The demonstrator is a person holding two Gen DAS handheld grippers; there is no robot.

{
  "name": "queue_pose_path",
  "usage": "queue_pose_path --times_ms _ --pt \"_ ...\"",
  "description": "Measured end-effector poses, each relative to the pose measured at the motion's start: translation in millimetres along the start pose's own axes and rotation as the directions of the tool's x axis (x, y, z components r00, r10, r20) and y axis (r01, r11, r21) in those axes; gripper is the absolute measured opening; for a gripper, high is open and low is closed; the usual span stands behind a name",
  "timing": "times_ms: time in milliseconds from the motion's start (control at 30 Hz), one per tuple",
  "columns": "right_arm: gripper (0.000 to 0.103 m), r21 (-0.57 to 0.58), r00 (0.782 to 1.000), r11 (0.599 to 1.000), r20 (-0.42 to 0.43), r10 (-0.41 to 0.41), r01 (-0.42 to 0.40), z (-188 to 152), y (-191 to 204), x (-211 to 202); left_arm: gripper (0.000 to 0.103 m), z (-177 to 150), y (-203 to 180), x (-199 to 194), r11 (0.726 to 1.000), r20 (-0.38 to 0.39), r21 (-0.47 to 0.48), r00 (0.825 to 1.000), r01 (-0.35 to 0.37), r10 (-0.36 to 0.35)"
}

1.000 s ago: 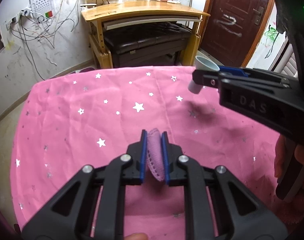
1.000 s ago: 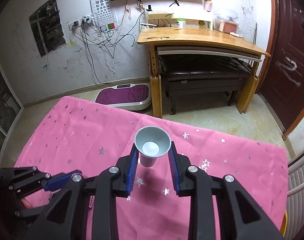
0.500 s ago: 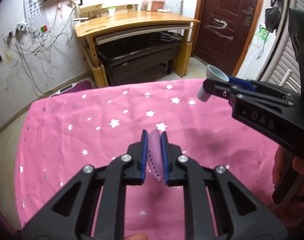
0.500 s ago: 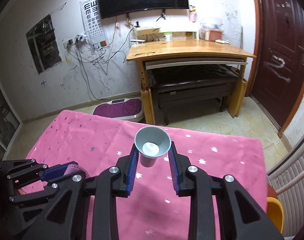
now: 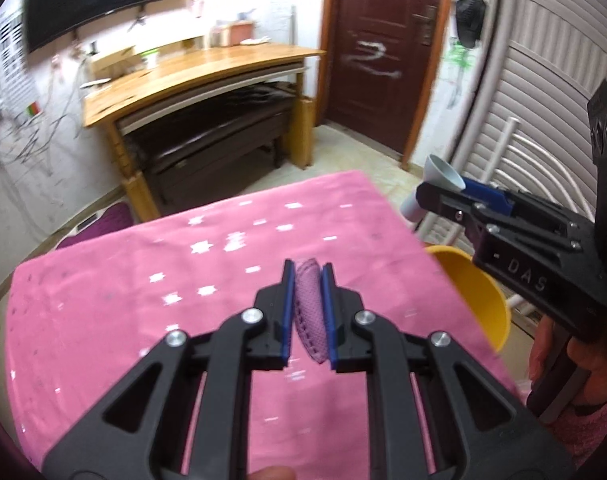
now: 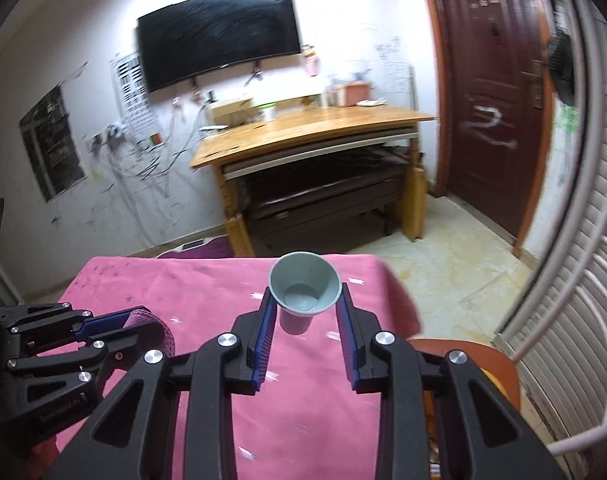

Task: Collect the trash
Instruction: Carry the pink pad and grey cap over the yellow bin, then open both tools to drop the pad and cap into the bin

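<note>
My left gripper [image 5: 307,280] is shut on a purple mesh pad [image 5: 309,312] and holds it above the pink starred tablecloth [image 5: 143,300]. My right gripper [image 6: 305,296] is shut on a grey paper cup [image 6: 303,296], upright, over the table's right part. In the left wrist view the right gripper [image 5: 439,196] carries the cup [image 5: 435,180] past the table's right edge, above a yellow bin [image 5: 475,292]. The left gripper [image 6: 115,322] with the pad [image 6: 159,332] shows at lower left in the right wrist view.
The bin's orange rim [image 6: 463,350] sits beside the table's right edge. A wooden desk [image 6: 311,132] with a dark bench under it stands behind. A brown door [image 6: 495,100] and a white slatted shutter [image 6: 583,280] are on the right.
Both grippers have swung to the right with their loads. The cup now hangs near the table's right edge, and the yellow bin has come into view.
</note>
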State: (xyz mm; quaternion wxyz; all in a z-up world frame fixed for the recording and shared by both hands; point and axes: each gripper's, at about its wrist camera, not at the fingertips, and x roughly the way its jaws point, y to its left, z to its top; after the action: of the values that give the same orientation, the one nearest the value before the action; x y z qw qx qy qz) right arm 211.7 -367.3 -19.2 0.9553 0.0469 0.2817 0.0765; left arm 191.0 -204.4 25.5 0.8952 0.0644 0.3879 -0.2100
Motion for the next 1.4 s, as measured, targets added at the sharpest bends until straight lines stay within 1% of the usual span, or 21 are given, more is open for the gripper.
queue_pose_path --times_ms 200,333,500,700,833,1000,1033,1067,1100,1133,1167,1200,1233,1267,1400 --pt "0.024 0.050 0.996 0.995 0.016 -0.089 0.088 -21 -55 -23 0.012 6 -50 19 0.997 -0.026 0.060 0.998 0.056 -0.055" --pt "0.024 0.086 0.992 0.989 0.012 -0.122 0.121 -36 -87 -32 0.012 8 -79 30 0.992 -0.047 0.087 0.995 0.091 -0.087" --pt "0.024 0.114 0.991 0.985 -0.015 -0.132 0.133 -61 -115 -35 0.012 9 -110 48 0.985 -0.080 0.110 0.989 0.133 -0.124" --pt "0.024 0.142 0.990 0.981 -0.055 -0.129 0.135 -77 -142 -30 0.012 11 -136 74 0.981 -0.118 0.120 0.983 0.152 -0.138" --pt "0.024 0.134 0.986 0.980 -0.099 -0.134 0.147 -85 -147 -20 0.012 15 -148 92 0.979 -0.144 0.110 0.977 0.171 -0.155" --pt "0.025 0.140 0.981 0.978 -0.139 -0.136 0.156 -92 -156 -11 0.012 17 -162 107 0.979 -0.160 0.121 0.976 0.166 -0.146" --pt "0.025 0.147 0.981 0.978 -0.147 -0.130 0.152 -93 -158 -10 0.015 17 -161 108 0.979 -0.163 0.120 0.976 0.166 -0.146" --pt "0.025 0.148 0.980 0.978 -0.160 -0.123 0.147 -94 -160 -8 0.024 16 -162 111 0.979 -0.169 0.115 0.975 0.168 -0.147" --pt "0.026 0.144 0.978 0.979 -0.168 -0.120 0.145 -96 -160 -7 0.031 16 -162 114 0.980 -0.177 0.109 0.974 0.165 -0.144" --pt "0.030 0.141 0.978 0.979 -0.173 -0.119 0.144 -96 -160 -5 0.041 16 -162 116 0.982 -0.180 0.104 0.974 0.159 -0.139" --pt "0.039 0.141 0.977 0.979 -0.176 -0.119 0.145 -97 -160 -4 0.045 16 -162 116 0.983 -0.179 0.100 0.974 0.154 -0.135" --pt "0.045 0.140 0.976 0.980 -0.182 -0.117 0.143 -98 -160 -3 0.046 16 -162 117 0.984 -0.179 0.097 0.975 0.151 -0.132" --pt "0.054 0.137 0.976 0.980 -0.185 -0.114 0.141 -98 -161 -1 0.047 16 -161 117 0.985 -0.178 0.093 0.976 0.146 -0.128" --pt "0.058 0.135 0.976 0.981 -0.187 -0.112 0.139 -99 -160 0 0.049 16 -160 116 0.986 -0.174 0.088 0.977 0.142 -0.125" --pt "0.060 0.132 0.977 0.982 -0.186 -0.107 0.132 -98 -157 1 0.057 17 -151 110 0.989 -0.155 0.071 0.981 0.127 -0.115"
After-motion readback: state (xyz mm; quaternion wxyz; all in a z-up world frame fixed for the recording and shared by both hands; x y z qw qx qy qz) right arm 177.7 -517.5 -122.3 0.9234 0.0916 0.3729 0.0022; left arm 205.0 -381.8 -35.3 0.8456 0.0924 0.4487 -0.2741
